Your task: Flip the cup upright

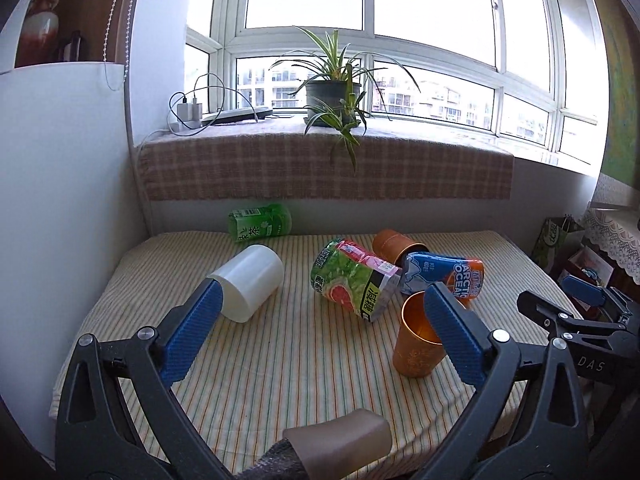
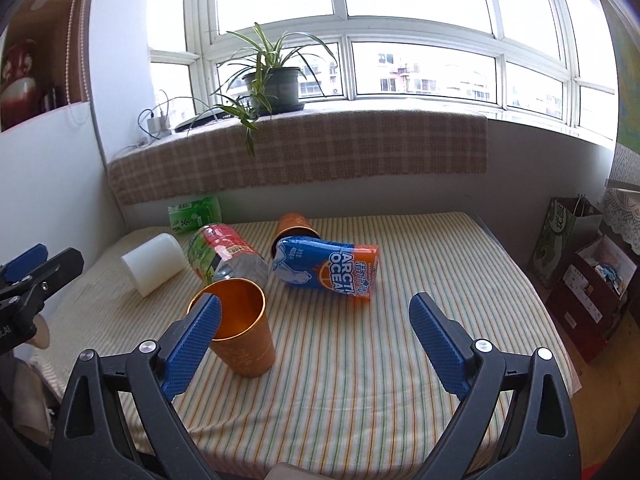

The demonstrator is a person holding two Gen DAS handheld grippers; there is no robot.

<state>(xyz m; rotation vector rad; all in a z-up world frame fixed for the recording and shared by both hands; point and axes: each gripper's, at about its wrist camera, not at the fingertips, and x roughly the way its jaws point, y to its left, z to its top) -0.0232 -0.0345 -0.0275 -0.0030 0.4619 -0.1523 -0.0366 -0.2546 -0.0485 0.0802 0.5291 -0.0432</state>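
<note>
Big windows and a potted plant [image 2: 276, 80] sit behind a table with a striped cloth [image 2: 360, 360]. Near the front of the cloth stands an orange cup [image 2: 244, 332], with its open mouth up and its long side going up and down. It leans a little.

A second orange cup [image 2: 294, 226] lies on its side farther back, its mouth facing the front. A blue and orange Arctic Ocean bottle [image 2: 328, 268] lies right in front of that mouth and blocks it. A crushed bottle with a green and pink label [image 1: 352, 280] lies just beside the standing cup. A white cup [image 1: 250, 280] lies on its side to the left. A green tea bottle [image 1: 260, 222] lies at the back edge.

The left gripper [image 1: 322, 320] has its fingers wide apart and holds nothing. The right gripper [image 2: 316, 328] is wide apart too, with its left finger just beside the standing cup.
</note>
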